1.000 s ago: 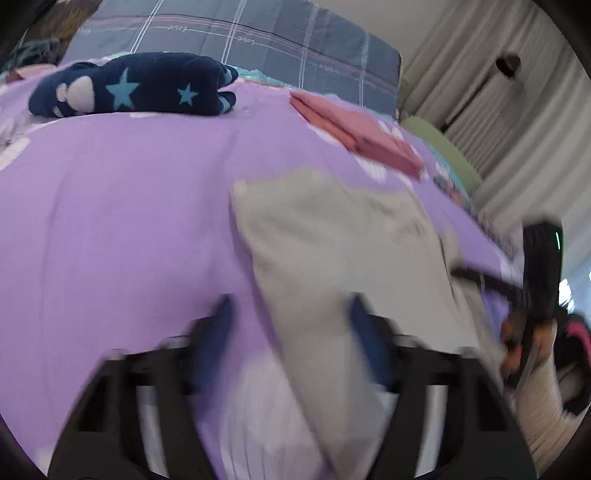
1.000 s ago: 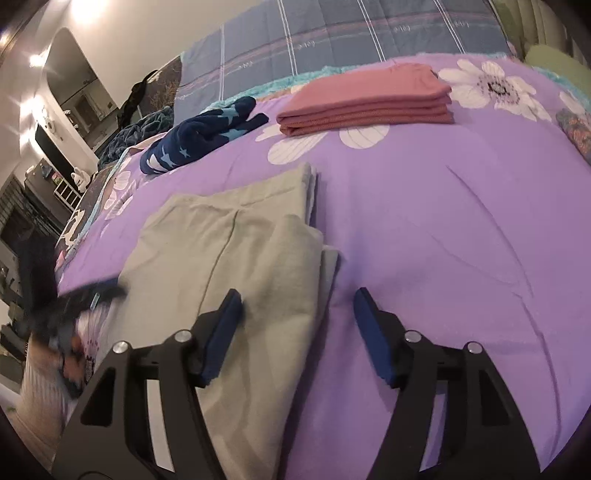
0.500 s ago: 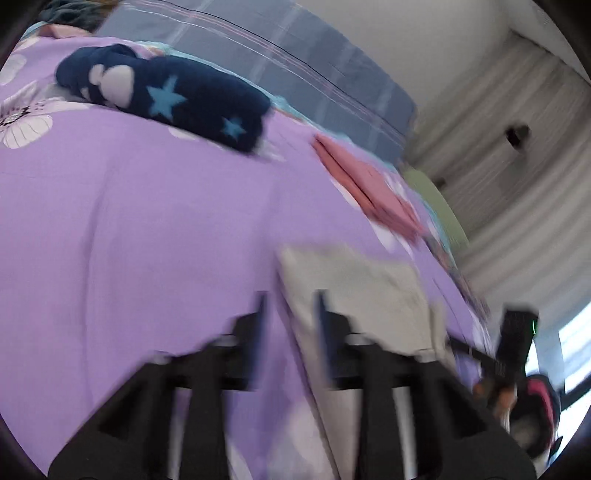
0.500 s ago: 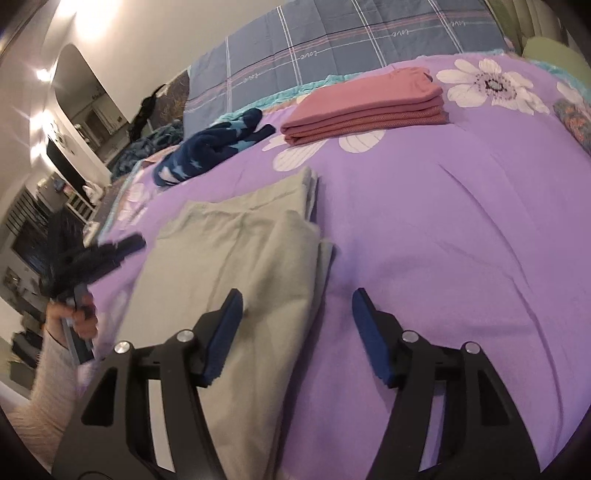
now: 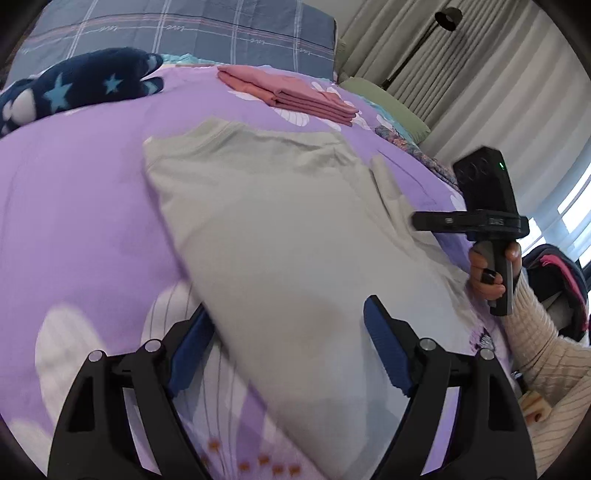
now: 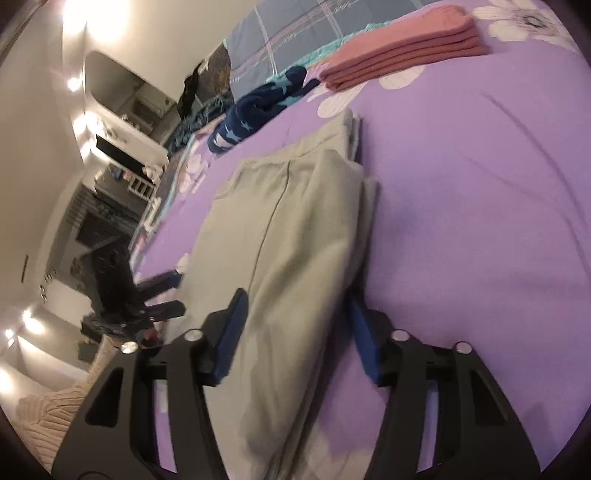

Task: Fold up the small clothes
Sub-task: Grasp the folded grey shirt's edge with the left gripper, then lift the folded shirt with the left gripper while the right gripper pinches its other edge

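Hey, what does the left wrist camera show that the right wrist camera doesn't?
Only the left wrist view shows pale curtains, a floor lamp, a green pillow and the right gripper from outside.

Only the right wrist view shows a lit room with dark shelves and the left gripper from outside.

Both share the purple bedspread, the grey garment, the folded pink clothes, the navy star garment and the plaid pillow.

The grey garment (image 5: 280, 236) is soft, matt cloth. The purple bed cover (image 5: 81, 206) is smooth, matt fabric. The navy star blanket (image 5: 85, 86) looks fleecy. The gripper pads (image 5: 384, 347) are ribbed blue rubber on matt black plastic.
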`<state>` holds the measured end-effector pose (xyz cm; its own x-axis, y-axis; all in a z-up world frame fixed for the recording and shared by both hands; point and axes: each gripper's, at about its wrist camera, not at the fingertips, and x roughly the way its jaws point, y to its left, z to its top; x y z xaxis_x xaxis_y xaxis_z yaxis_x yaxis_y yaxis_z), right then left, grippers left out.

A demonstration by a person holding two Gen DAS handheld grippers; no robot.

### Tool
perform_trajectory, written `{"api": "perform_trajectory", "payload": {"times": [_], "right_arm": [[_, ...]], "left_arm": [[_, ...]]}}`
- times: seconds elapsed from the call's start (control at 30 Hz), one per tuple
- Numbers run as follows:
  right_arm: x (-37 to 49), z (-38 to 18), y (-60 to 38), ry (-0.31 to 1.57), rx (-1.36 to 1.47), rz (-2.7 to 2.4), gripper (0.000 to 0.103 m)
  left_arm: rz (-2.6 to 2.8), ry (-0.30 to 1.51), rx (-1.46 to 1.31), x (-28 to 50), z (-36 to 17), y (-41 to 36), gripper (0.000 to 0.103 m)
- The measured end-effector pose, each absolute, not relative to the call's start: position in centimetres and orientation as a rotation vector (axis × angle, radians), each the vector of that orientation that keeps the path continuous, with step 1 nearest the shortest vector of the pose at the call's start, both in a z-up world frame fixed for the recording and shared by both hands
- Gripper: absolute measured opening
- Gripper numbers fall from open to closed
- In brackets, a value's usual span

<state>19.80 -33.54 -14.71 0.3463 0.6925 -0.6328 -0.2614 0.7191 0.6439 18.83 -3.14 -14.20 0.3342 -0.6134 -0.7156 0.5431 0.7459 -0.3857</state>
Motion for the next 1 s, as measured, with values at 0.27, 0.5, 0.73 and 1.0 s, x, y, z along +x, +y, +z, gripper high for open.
{"api": "perform_trajectory", "payload": {"times": [0.27, 0.5, 0.73, 1.0], "right_arm": [[23.5, -15.2, -30.6, 1.044, 0.417, 0.654, 0.027], [18.7, -9.8, -29.4, 0.865, 0.263, 0.556, 0.017], [10.6, -1.9, -29.1, 0.633, 0.103, 0.414, 0.017], [2.1, 3.9, -32.7, 0.435, 0.024, 0.255, 0.017]], "left_arm": [[-0.716, 0.968, -0.109, 22.4, -14.4, -3.8, 0.034], [-0.663, 0.822, 0.038, 19.1, -9.6, -5.9, 0.017], [-0.686, 0.615, 0.148, 13.6, -2.5, -9.2, 0.017], [-0.786, 0.487, 0.218, 10.0, 2.0, -15.7, 0.017]]}}
